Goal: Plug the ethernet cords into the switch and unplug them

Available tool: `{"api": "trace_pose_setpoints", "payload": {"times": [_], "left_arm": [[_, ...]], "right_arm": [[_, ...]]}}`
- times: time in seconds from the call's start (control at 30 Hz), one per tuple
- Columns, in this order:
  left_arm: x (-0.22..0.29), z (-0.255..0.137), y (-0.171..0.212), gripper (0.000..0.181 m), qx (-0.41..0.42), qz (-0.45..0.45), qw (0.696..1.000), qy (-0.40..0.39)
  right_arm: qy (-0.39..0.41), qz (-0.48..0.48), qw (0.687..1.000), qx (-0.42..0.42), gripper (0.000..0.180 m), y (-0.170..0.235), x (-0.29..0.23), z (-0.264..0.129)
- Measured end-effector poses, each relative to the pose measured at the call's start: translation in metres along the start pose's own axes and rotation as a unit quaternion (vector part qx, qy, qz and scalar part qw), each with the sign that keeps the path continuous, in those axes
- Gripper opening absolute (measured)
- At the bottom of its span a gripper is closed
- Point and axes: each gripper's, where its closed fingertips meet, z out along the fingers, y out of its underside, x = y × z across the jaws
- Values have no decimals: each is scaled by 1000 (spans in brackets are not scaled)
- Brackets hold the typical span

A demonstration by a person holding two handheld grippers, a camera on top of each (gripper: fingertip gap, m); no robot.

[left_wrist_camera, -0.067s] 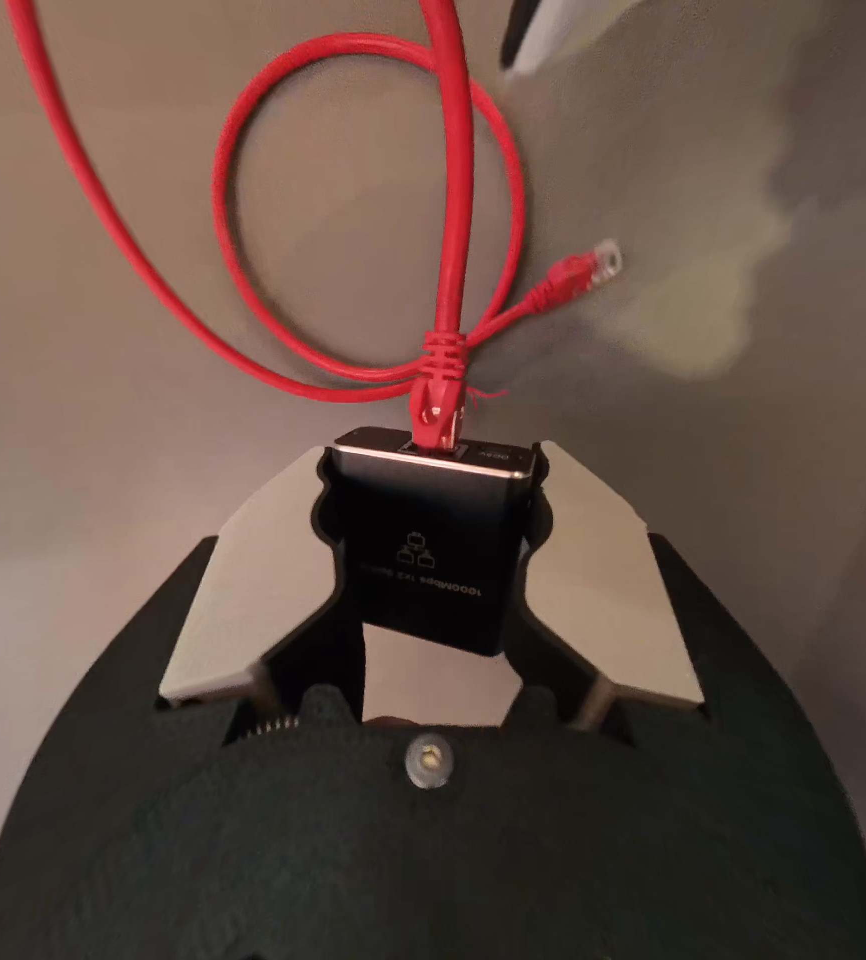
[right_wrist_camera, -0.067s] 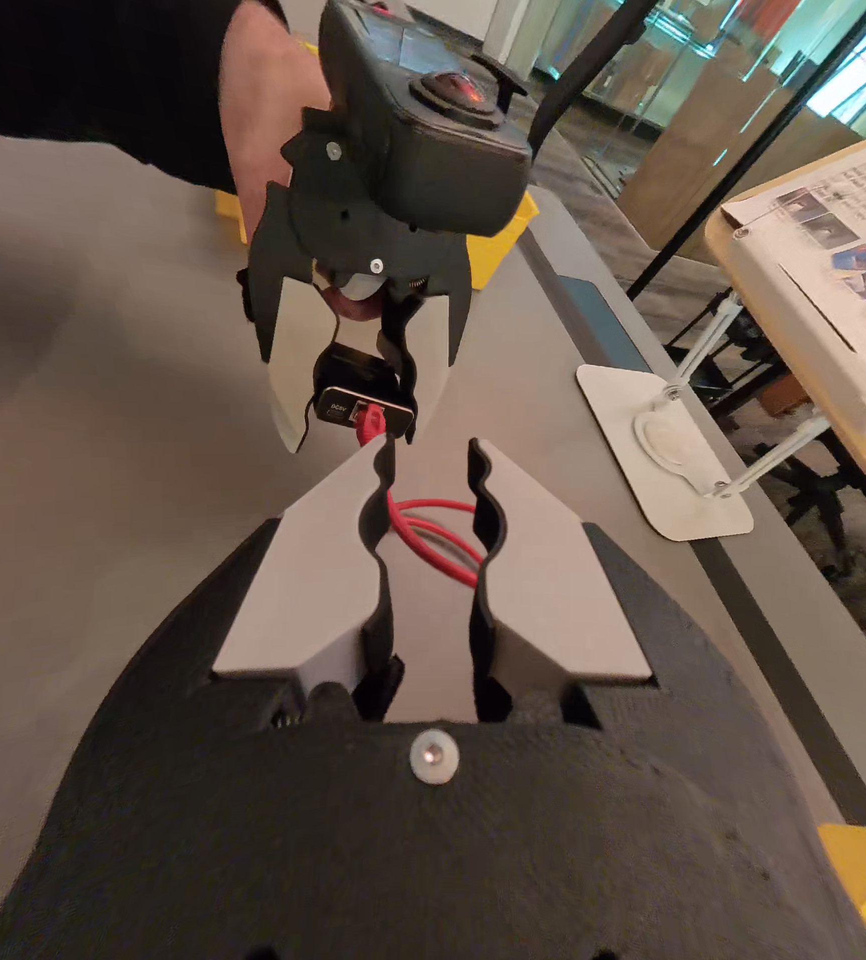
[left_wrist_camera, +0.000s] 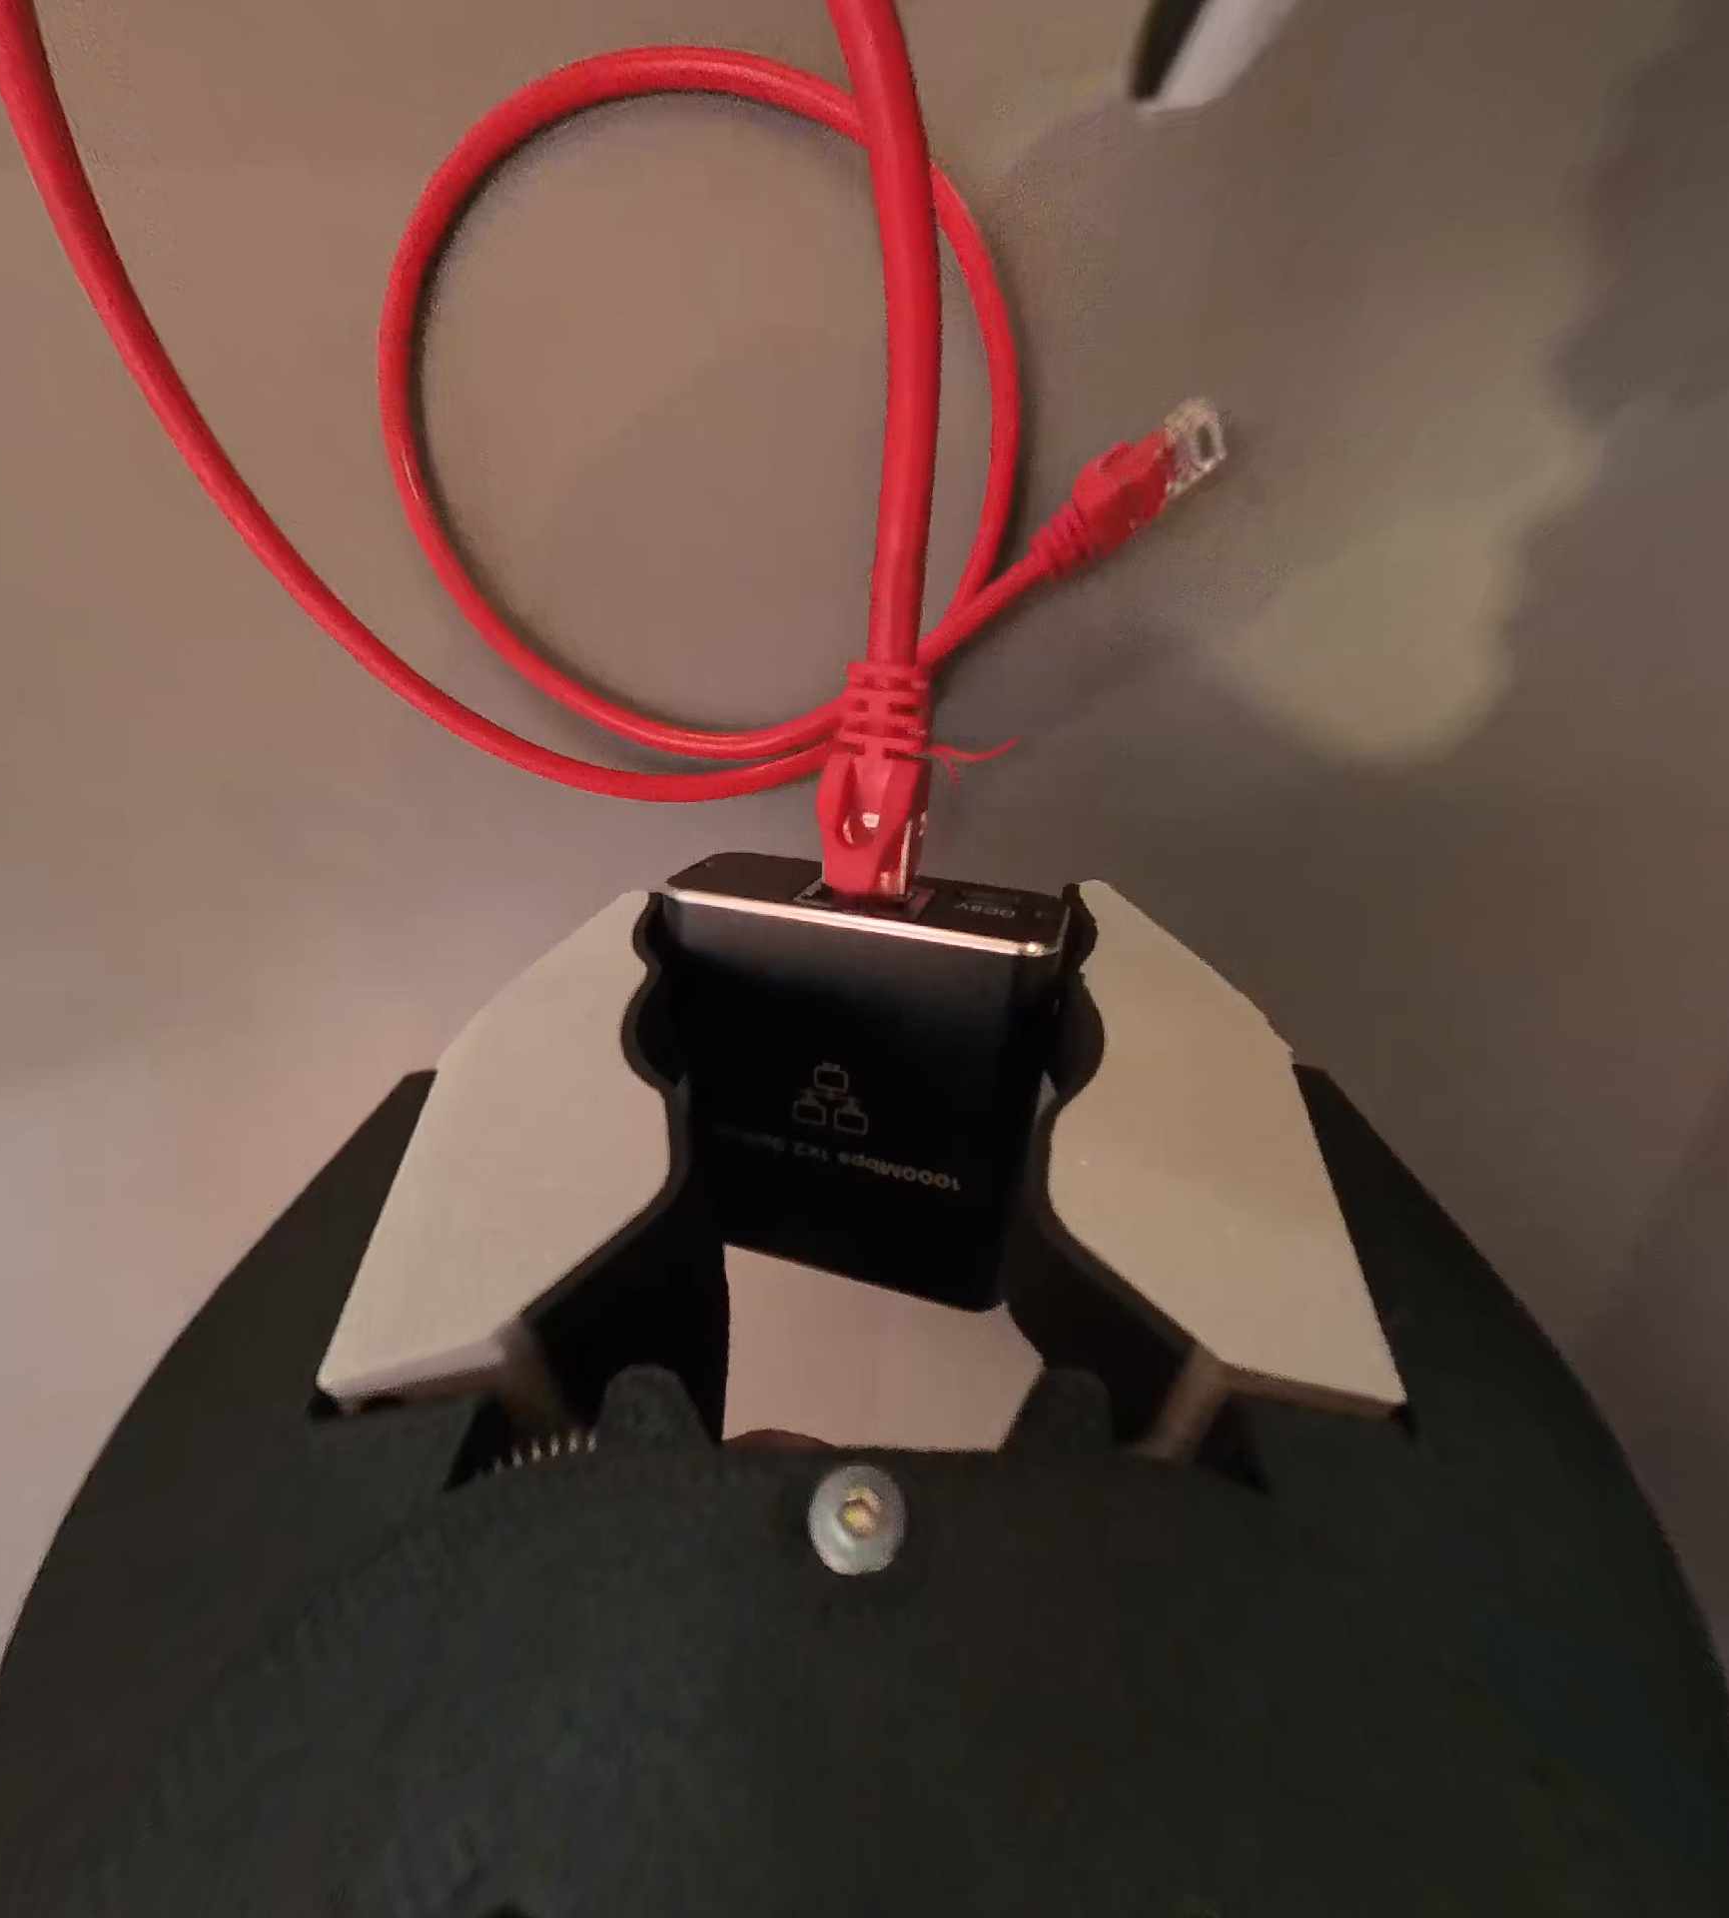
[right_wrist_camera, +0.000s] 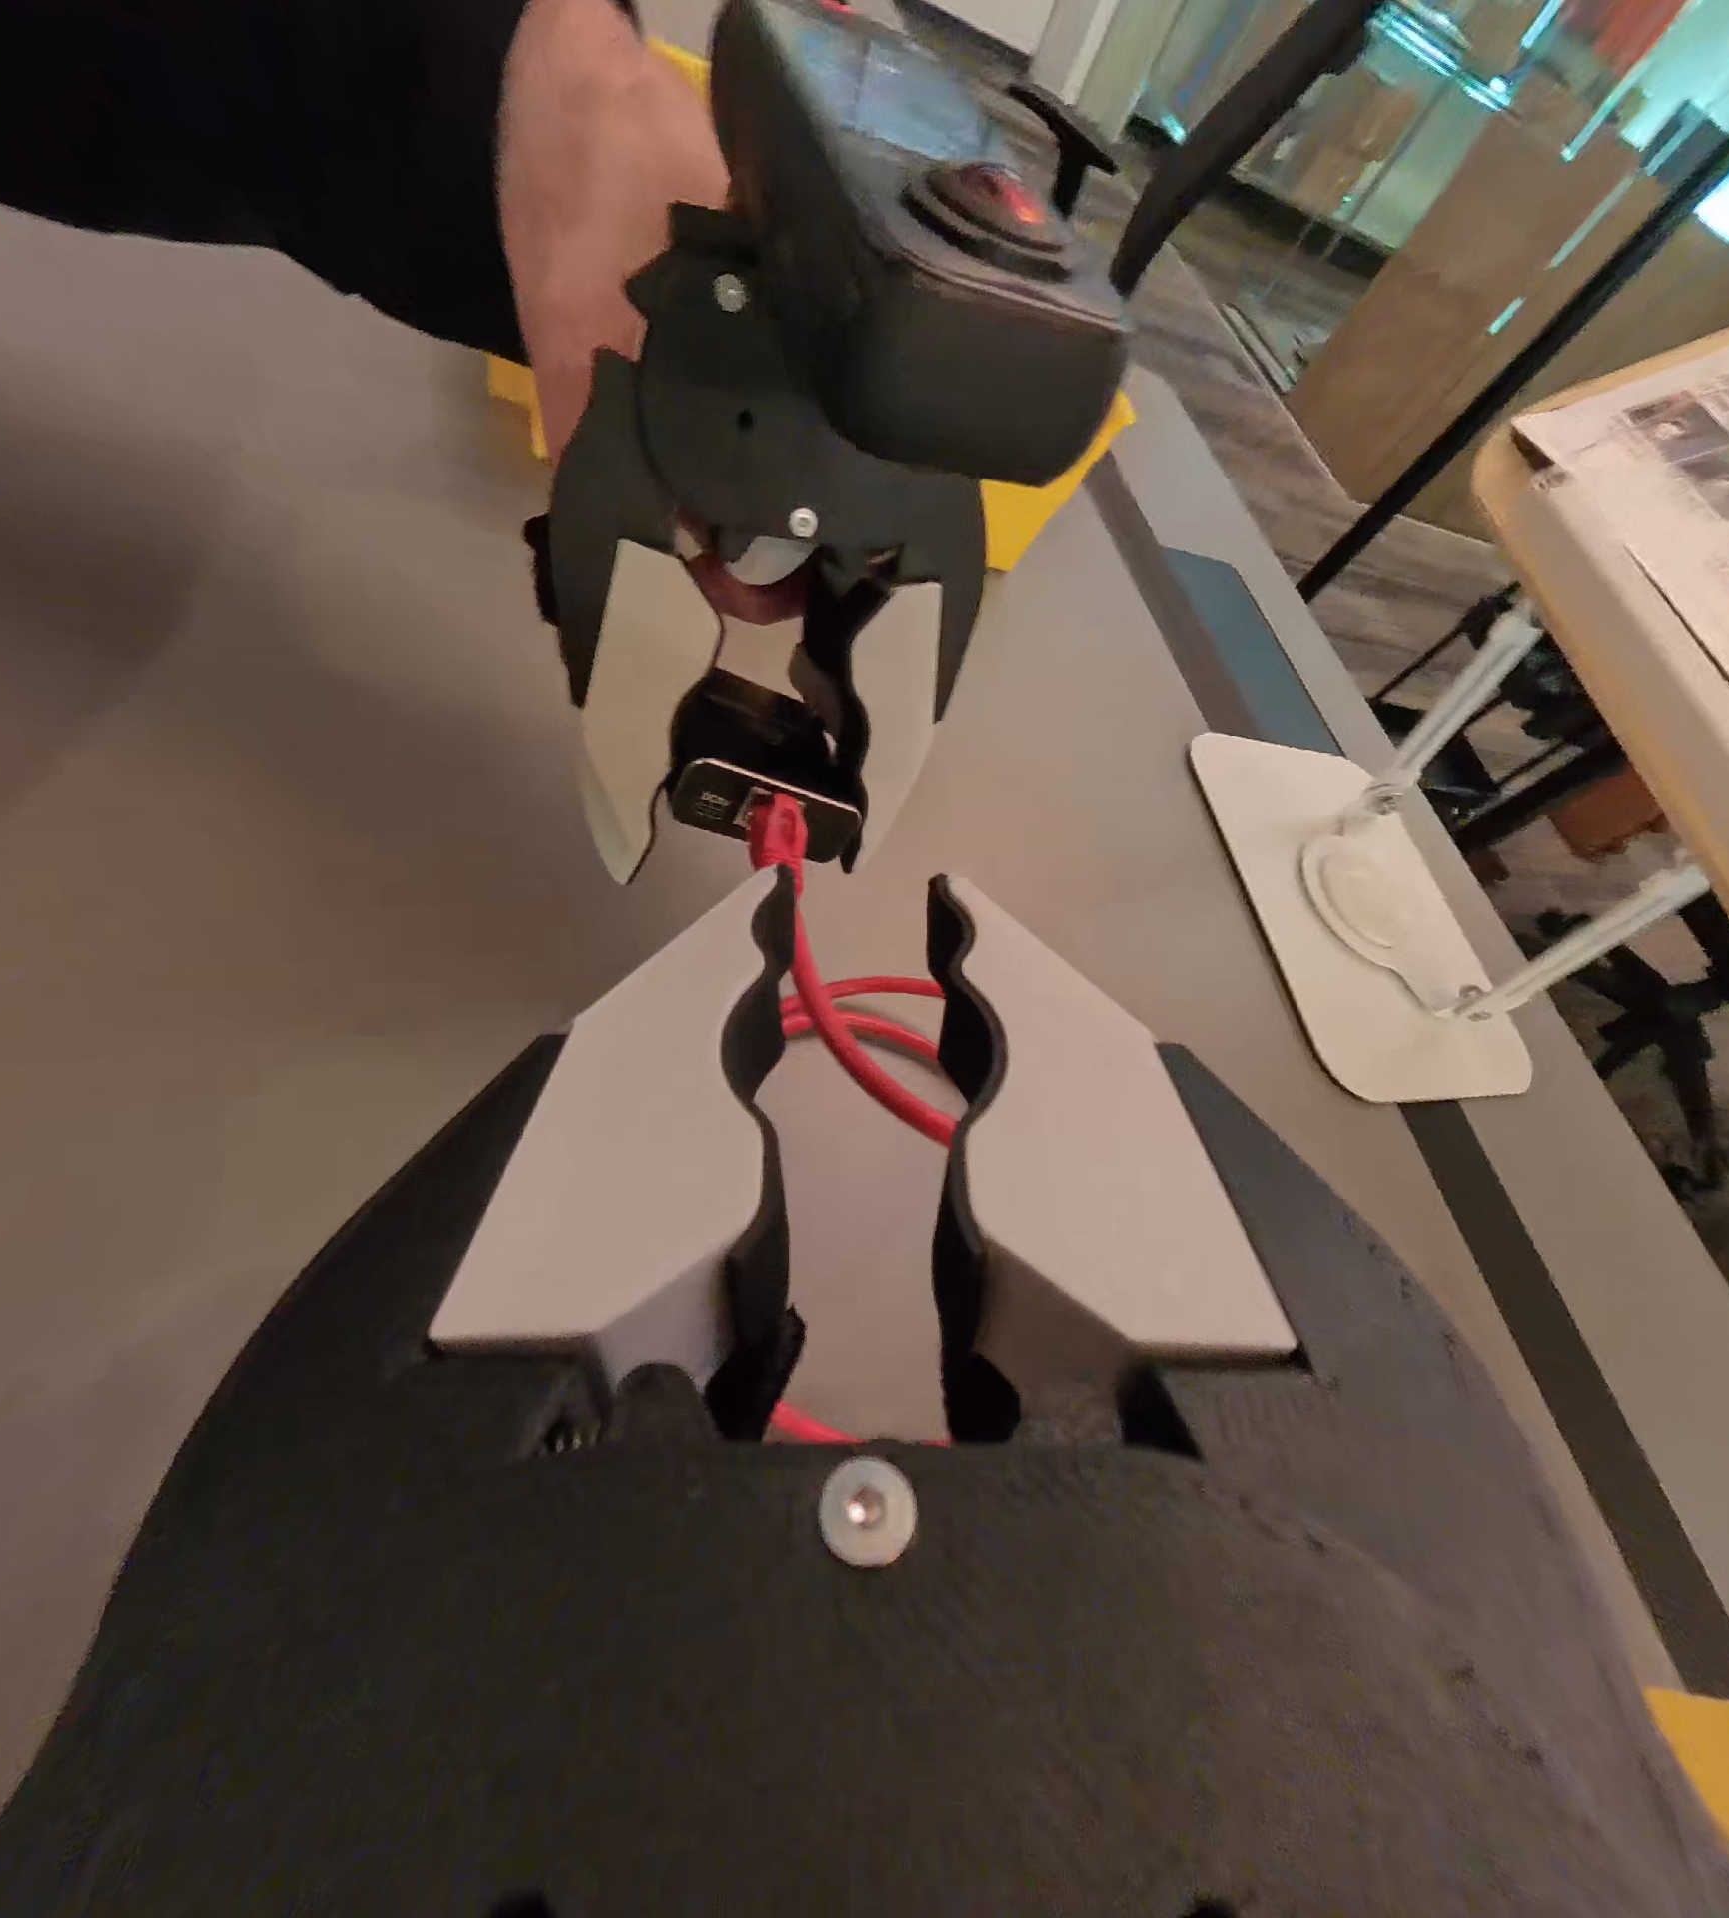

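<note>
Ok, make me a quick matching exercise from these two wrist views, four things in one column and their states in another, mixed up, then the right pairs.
Things:
1. switch
2. plugged connector
3. loose connector
4. right gripper

States:
A. open, holding nothing
B. lying free on the table
C. seated in a port
D. clamped in the left gripper

Pairs: 1-D, 2-C, 3-B, 4-A

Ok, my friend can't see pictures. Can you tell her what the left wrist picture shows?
The left gripper is squeezing a small black switch, and a red ethernet cord is plugged into its end. The cord loops over a grey table, and its other plug lies loose at the right.
</note>
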Motion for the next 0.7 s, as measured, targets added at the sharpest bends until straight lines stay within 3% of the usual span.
{"api": "trace_pose_setpoints", "payload": {"times": [0.23, 0.4, 0.7], "left_arm": [[23, 6, -2, 68, -2, -41, 998, 44], [37, 0, -15, 68, 40, -81, 990, 106], [42, -9, -19, 68, 59, -75, 986, 138]], "right_arm": [[-22, -155, 987, -28, 28, -2, -33, 25], [-13, -295, 952, -80, 13, 11, -47, 43], [-10, -295, 954, -58, 11, 4, -48, 41]]}}
